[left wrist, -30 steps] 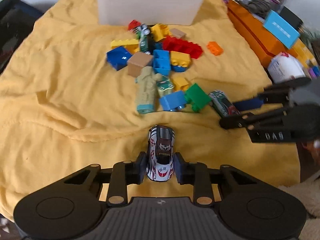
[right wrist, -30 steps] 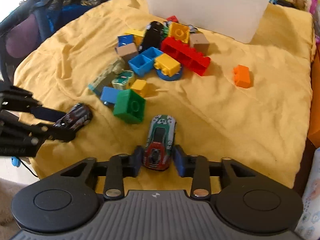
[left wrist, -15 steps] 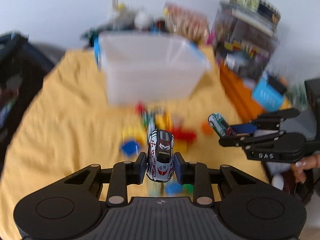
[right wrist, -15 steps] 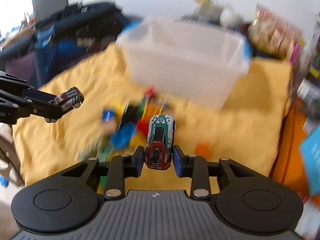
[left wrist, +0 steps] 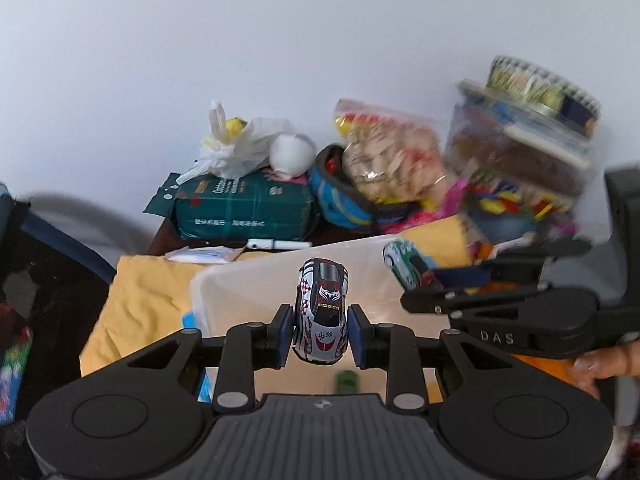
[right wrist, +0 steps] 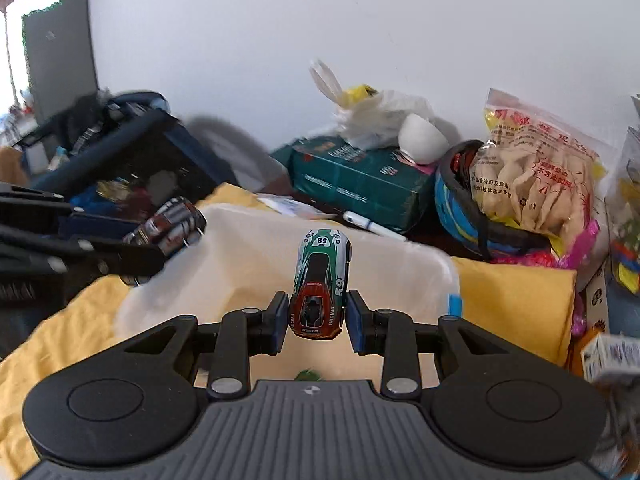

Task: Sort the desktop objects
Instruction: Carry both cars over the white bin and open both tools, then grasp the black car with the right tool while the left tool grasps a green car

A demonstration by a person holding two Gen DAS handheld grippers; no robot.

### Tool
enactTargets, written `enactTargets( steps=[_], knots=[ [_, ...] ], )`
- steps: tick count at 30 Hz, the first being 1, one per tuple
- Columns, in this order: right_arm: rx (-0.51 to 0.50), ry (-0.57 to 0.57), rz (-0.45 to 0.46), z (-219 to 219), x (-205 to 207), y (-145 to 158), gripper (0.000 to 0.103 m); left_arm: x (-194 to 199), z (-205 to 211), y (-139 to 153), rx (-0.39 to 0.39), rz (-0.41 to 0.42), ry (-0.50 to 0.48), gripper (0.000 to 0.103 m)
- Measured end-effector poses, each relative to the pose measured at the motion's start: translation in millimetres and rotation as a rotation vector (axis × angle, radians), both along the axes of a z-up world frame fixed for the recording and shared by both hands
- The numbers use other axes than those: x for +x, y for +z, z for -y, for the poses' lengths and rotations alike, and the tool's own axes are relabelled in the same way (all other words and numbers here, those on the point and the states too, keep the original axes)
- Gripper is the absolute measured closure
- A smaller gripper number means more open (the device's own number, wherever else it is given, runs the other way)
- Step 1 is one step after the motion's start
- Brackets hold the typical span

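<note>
Over the clear plastic bin (left wrist: 256, 280) on the yellow cloth (right wrist: 516, 296), two toy cars hang ready to drop.

The left gripper (left wrist: 320, 330) is clamped on a silver car (left wrist: 321, 312), the right gripper (right wrist: 316, 312) on a green car (right wrist: 320, 280), both above the bin's open mouth. To finish cleanly, each should be well inside the rim, then the tongs opened one at a time, low, so neither car bounces out or strikes the small green thing (left wrist: 346, 380) on the bin floor. Half a second ago both cars were short of the bin, with the brick pile below them; now the pile is out of sight.
</note>
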State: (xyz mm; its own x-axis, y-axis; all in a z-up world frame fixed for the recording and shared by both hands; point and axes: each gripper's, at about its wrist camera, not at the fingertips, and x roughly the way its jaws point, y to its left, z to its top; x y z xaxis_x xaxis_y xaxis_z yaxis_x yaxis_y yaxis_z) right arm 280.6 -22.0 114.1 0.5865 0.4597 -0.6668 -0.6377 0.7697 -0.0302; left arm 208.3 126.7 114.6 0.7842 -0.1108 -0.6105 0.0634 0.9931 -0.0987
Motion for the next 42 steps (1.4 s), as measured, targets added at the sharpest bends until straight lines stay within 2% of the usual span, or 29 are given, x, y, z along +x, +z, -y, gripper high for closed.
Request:
enactTargets(
  steps=[5,8,10,14,16,19,22,26,28,31,33,35,37,39,42],
  knots=[
    [-0.067,-0.027,-0.075,-17.6,29.2,-36.0,0.069,38.6,-0.1,-42.0,0.044,-0.102,0.036,0.071],
    [-0.056,-0.06,-0.107,-15.0,33.8,-52.9,0.067,49.7,1.3,-63.4,0.075,-0.169,0.033,0.07],
    [-0.034,-0.068,-0.12,-11.8,34.1,-52.2,0.062,50.9,1.5,-66.8,0.085,-0.181,0.038,0.066],
    [0.003,-0.051,-0.058,0.9,14.6,-33.7,0.06,23.2,0.0,-49.4,0.059,-0.106,0.05,0.053],
    [0.037,-0.023,-0.026,10.0,-2.9,-22.3,0.055,-3.4,2.1,-38.8,0.035,-0.047,0.045,0.034],
    [0.086,0.022,-0.011,23.7,-28.4,-14.7,0.054,-39.2,5.8,-36.9,0.011,-0.003,0.028,0.029],
    [0.126,0.09,-0.041,37.4,-54.2,-22.1,0.054,-73.1,12.6,-54.1,-0.006,-0.035,0.012,0.029],
    [0.158,0.151,-0.117,52.7,-86.2,-55.4,0.054,-101.0,24.0,-97.6,-0.002,-0.152,-0.001,0.029],
    [0.135,0.138,-0.164,53.6,-91.9,-74.8,0.054,-103.9,27.9,-118.6,-0.02,-0.198,-0.024,0.034],
    [0.095,0.142,-0.2,51.4,-96.4,-90.6,0.054,-98.4,32.8,-138.0,0.0,-0.235,-0.036,0.04],
    [0.073,0.164,-0.184,47.0,-98.1,-91.7,0.054,-93.5,35.1,-145.0,0.0,-0.244,-0.048,0.045],
    [0.05,0.175,-0.164,42.8,-96.4,-90.3,0.054,-87.6,35.5,-149.6,-0.033,-0.234,-0.065,0.051],
    [0.037,0.183,-0.147,39.2,-97.1,-88.9,0.054,-81.1,36.0,-158.0,-0.069,-0.247,-0.084,0.074],
    [0.003,0.205,-0.141,29.0,-92.8,-88.9,0.055,-76.7,35.8,-167.0,-0.085,-0.269,-0.08,0.081],
    [-0.063,0.268,-0.118,9.6,-89.0,-93.2,0.055,-85.5,32.6,-166.1,-0.101,-0.278,-0.075,0.084]
  ],
)
